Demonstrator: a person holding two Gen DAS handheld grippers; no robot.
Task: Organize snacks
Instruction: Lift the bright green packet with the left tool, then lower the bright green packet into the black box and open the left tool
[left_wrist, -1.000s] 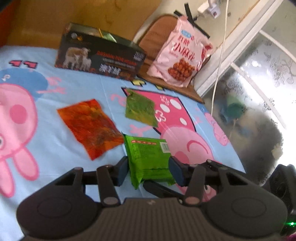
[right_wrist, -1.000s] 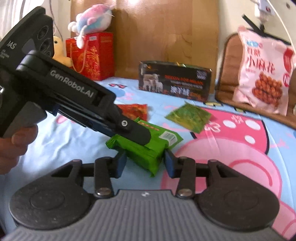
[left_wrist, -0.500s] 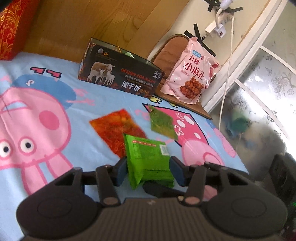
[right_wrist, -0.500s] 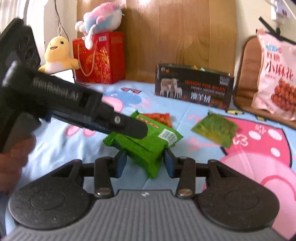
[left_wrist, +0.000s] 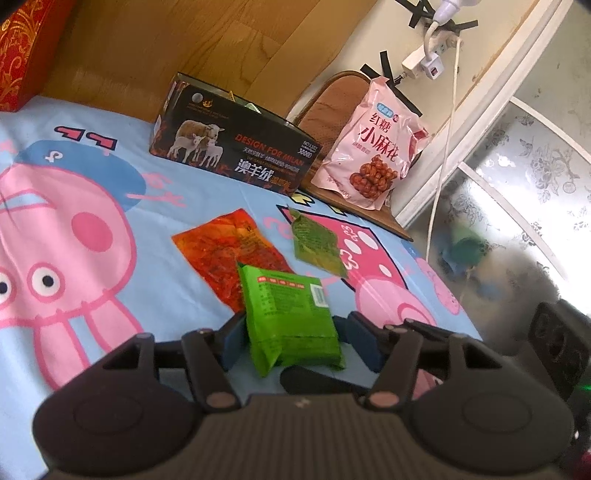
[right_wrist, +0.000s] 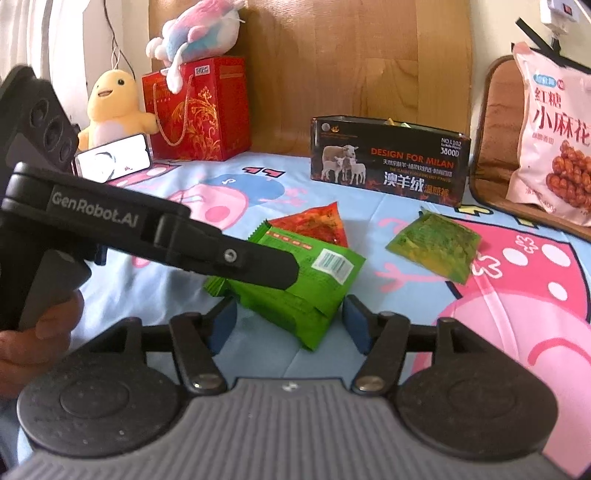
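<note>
Both the left gripper (left_wrist: 291, 334) and right gripper (right_wrist: 288, 321) are opening, pads clear of the green snack pack (left_wrist: 291, 321) resting between them mid-bedsheet (left_wrist: 155, 229), apparently a release; next, probably carrying packets to the far-edge dark box (left_wrist: 236, 151).

A bright green snack packet (left_wrist: 290, 317) with a barcode label lies flat on the cartoon-print bed sheet (left_wrist: 110, 206), one end overlapping a flat red-orange sachet (left_wrist: 229, 254). Just beyond, apart from both, lies a flat olive-green sachet (left_wrist: 317, 245). Farther back, a pink bag of fried twists (left_wrist: 373, 147) leans upright.
</note>
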